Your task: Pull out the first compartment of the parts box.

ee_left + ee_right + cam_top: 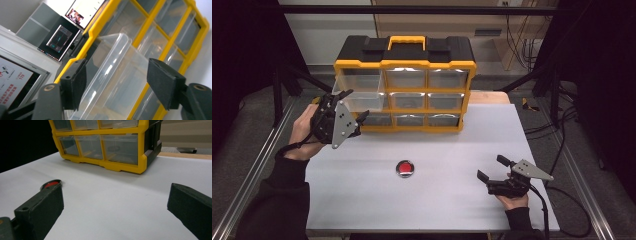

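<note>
A yellow and black drawer cabinet (405, 64) with clear drawers stands at the back of the white table (437, 145). Its top-left clear drawer (358, 89) is pulled out toward me. My left gripper (356, 104) hovers at that drawer's front, open; in the left gripper view the clear drawer (117, 62) lies between the spread jaws of the left gripper (120, 82) without the pads pressing on it. A small round red disc (405, 168) with a dark rim lies mid-table. My right gripper (492, 168) rests low at the front right, open and empty, and the right gripper (112, 207) faces the cabinet (120, 167), with the disc (51, 183) just beyond one jaw.
Metal rails run along both sides of the table (252, 165). Cables trail on the floor at the right (557, 130). Screens (60, 40) show behind the cabinet in the left gripper view. A bare white surface (112, 190) lies between the right gripper and the cabinet.
</note>
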A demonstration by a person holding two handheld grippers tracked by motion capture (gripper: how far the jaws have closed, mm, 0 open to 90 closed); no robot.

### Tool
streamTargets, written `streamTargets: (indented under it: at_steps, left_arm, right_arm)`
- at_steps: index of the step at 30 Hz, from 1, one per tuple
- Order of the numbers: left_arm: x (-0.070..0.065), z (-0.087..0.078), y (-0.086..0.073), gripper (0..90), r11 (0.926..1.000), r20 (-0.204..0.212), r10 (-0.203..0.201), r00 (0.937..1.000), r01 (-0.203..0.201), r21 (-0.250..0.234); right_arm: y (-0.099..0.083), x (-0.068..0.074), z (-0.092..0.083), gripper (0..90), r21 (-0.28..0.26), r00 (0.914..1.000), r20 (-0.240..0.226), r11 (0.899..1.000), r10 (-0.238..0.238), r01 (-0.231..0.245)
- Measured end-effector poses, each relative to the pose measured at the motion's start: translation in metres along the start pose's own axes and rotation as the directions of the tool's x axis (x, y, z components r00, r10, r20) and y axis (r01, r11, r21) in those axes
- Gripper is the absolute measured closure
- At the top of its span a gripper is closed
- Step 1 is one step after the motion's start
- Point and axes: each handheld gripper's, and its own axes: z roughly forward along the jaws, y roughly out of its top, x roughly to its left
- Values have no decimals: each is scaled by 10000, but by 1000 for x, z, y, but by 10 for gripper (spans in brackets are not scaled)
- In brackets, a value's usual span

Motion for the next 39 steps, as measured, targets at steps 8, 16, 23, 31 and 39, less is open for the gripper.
streamTargets:
  at_steps: [8,16,23,31,39]
  left_arm:
    - [-2,-7,2,193,9848,380,-1648,9856,1666,-499]
    - [-3,-14,-4,125,9261,974,-3724,9229,3764,-261]
    - [-6,-16,-15,92,8871,1028,-4572,8834,4612,-180]
    - [-23,-17,-37,63,8382,1356,-5399,8307,5453,-34]
    - [-36,-18,-52,46,7926,1422,-6036,7845,6097,11]
  right_arm:
    - [0,0,0,10,-24,10000,11,10000,-27,27]
    - [0,0,0,10,-47,10000,8,10000,-24,24]
    - [0,0,-1,9,-36,10000,11,10000,-19,20]
    - [0,0,-1,8,-22,10000,13,10000,-8,8]
    - [0,0,-1,7,-24,10000,21,10000,13,-12]
